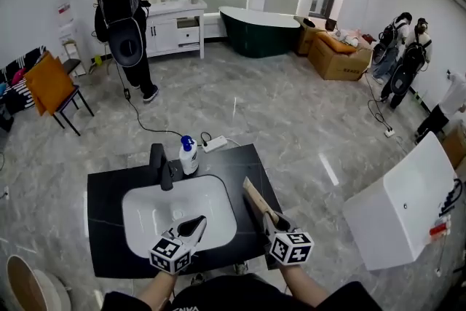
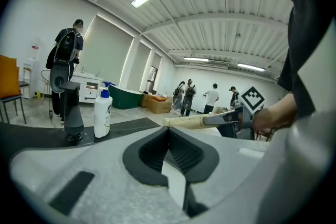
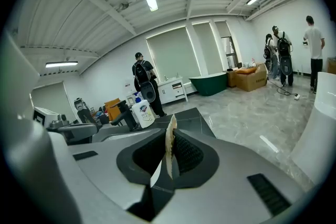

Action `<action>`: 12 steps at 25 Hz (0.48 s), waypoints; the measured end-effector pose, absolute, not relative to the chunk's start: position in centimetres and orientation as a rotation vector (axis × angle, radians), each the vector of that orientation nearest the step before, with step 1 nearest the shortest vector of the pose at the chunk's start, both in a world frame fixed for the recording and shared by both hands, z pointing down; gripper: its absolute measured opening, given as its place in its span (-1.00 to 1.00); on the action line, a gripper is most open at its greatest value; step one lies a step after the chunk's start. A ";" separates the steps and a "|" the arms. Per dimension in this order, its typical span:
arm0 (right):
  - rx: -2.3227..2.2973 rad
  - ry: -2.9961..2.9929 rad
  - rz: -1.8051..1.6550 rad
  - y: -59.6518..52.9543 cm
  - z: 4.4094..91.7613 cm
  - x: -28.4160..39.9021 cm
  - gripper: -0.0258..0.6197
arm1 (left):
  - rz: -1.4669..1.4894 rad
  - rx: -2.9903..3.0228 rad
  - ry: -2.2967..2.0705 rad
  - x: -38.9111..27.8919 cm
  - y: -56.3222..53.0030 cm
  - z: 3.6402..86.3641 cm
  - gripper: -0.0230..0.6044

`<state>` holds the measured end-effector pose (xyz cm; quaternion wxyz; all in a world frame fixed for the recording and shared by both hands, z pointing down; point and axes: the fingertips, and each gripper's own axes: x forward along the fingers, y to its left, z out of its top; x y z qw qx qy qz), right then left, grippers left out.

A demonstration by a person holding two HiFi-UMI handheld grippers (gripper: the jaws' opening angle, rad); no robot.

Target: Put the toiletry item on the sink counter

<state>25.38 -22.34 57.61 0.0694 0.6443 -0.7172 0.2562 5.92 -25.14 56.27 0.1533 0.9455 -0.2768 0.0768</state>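
We hold the toiletry item (image 1: pixel 256 198), a thin, flat, pale wood-like strip, clamped edge-on in the right gripper (image 1: pixel 271 221). It is over the black counter (image 1: pixel 109 189) at the white basin's (image 1: pixel 145 218) three o'clock, tip toward eleven. We judge it light, stiff and slightly slick, best pinched across its flat faces. The left gripper (image 1: pixel 195 225) is closed and empty.

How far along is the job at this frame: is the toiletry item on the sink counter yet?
Not yet. Done: the flat tan item is picked up and clamped in the right gripper's jaws. In hand: it is held over the right side of the black counter. Left to do: set it down and let go. The left gripper is shut and empty.
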 end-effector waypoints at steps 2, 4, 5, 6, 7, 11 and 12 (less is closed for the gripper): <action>1.907 -2.170 0.765 -23.7 58.1 26.0 -0.79 | 0.221 2.696 -0.833 6.2 -25.4 56.5 -0.90; 1.870 -2.183 0.768 -24.9 58.7 26.2 -0.79 | 0.225 2.675 -0.878 6.1 -25.6 56.9 -0.90; 1.850 -2.189 0.772 -25.5 59.0 26.3 -0.79 | 0.229 2.663 -0.901 6.0 -25.7 57.1 -0.90; 1.831 -2.194 0.774 -26.0 59.3 26.3 -0.79 | 0.233 2.651 -0.925 5.9 -25.7 57.4 -0.90; 1.814 -2.198 0.773 -26.5 59.5 26.3 -0.79 | 0.235 2.639 -0.946 5.8 -25.8 57.6 -0.90; 1.778 -2.196 0.742 -28.1 60.5 26.8 -0.79 | 0.235 2.596 -1.013 5.7 -25.7 58.3 -0.90; 1.773 -2.192 0.730 -28.5 60.6 26.9 -0.79 | 0.238 2.589 -1.027 5.7 -25.6 58.3 -0.90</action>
